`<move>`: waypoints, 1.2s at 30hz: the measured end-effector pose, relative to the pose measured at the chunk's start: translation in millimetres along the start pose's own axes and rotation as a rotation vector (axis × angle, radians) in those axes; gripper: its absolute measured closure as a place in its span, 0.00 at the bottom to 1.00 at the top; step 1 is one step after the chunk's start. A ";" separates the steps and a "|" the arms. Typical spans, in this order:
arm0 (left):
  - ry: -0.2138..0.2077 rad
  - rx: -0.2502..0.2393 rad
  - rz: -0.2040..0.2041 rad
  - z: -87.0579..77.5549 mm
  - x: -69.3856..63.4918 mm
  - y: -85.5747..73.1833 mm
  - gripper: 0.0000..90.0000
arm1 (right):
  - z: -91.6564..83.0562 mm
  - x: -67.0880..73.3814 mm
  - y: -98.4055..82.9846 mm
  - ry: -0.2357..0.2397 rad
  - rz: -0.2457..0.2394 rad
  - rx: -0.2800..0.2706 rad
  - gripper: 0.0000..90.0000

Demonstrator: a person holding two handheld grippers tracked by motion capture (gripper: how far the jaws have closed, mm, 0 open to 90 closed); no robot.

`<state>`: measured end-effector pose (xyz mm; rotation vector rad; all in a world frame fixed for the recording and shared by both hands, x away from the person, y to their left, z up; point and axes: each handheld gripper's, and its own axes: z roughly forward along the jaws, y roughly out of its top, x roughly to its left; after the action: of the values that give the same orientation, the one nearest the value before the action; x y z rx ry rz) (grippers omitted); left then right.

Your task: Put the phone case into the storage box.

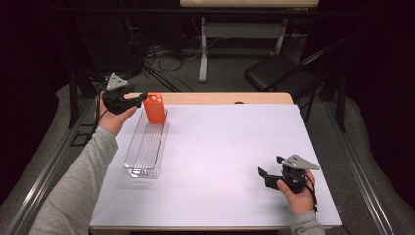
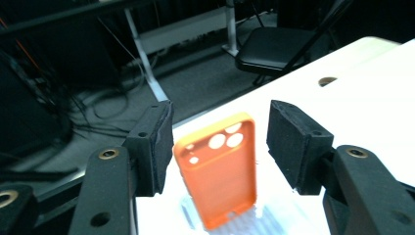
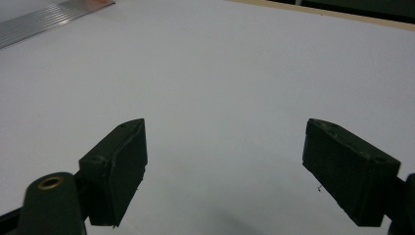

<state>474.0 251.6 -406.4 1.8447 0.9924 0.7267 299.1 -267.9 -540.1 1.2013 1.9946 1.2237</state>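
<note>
1. High view: The left gripper [image 1: 139, 99] hung at the far left corner of the table [image 1: 220, 161], just beside an orange phone case [image 1: 154, 107] that stood upright at the far end of a clear ribbed tray [image 1: 146, 147]. The right gripper [image 1: 268, 175] rested low near the right front edge, well apart from both. A dark chair [image 1: 274, 71] stood beyond the table.

2. Left gripper view: The case [image 2: 218, 169] stood between the two pads, its camera holes uppermost and its lower end in the tray [image 2: 244, 218]. The jaws stood apart, with a gap on the right side; on the left the pad [image 2: 157, 147] sat very close to the case edge, and contact could not be told. The step in hand looked like a release, the case set on end in the tray slots. The next move would call for a straight retreat, since a sideways brush could tip the case.

3. Right gripper view: The right gripper [image 3: 225, 171] held its jaws wide apart over bare white tabletop [image 3: 220, 73], nothing between them. It seemed idle, waiting its turn.
</note>
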 end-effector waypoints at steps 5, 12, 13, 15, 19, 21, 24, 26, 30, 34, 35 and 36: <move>-0.037 -0.004 -0.060 -5.7 -1.1 1.8 0.41 | 0.4 0.7 -0.2 0.002 0.000 0.004 0.18; -0.065 -0.004 -0.099 -15.6 -1.9 3.5 0.35 | -0.5 0.3 -0.2 -0.001 0.002 0.003 0.18; -0.072 -0.002 -0.104 -16.8 -1.9 3.5 0.35 | -0.5 0.2 -0.3 -0.002 0.002 0.003 0.18; -0.093 0.003 -0.118 -19.2 -1.6 3.7 0.33 | -0.5 0.3 -0.3 -0.002 0.002 0.003 0.18; -0.121 -0.012 -0.143 -25.1 -1.4 5.1 0.29 | -0.7 0.4 -0.2 -0.002 0.000 0.003 0.18; -0.133 -0.017 -0.151 -28.2 -1.3 6.3 0.28 | -0.7 0.4 -0.2 -0.002 -0.001 0.002 0.18; -0.139 -0.005 -0.145 -32.6 -1.9 8.7 0.26 | -0.8 0.4 -0.1 -0.004 0.001 0.000 0.18; -0.147 0.007 -0.149 -35.1 -2.6 10.2 0.23 | -1.2 0.7 0.1 -0.003 0.002 0.000 0.18; -0.164 0.017 -0.164 -39.3 -4.8 12.1 0.20 | -1.5 0.9 0.2 -0.002 0.005 -0.002 0.18; -0.178 0.021 -0.173 -41.7 -8.3 12.8 0.18 | -1.6 0.4 0.5 0.001 0.008 -0.012 0.18; -0.180 0.018 -0.178 -42.0 -9.2 12.8 0.18 | -1.6 0.6 0.6 0.003 0.012 -0.014 0.17; -0.184 0.016 -0.181 -42.5 -10.0 13.0 0.18 | -1.8 0.8 0.8 0.004 0.016 -0.016 0.17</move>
<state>439.5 257.6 -377.3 1.7725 1.0306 0.4335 297.7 -267.8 -538.6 1.2095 1.9782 1.2487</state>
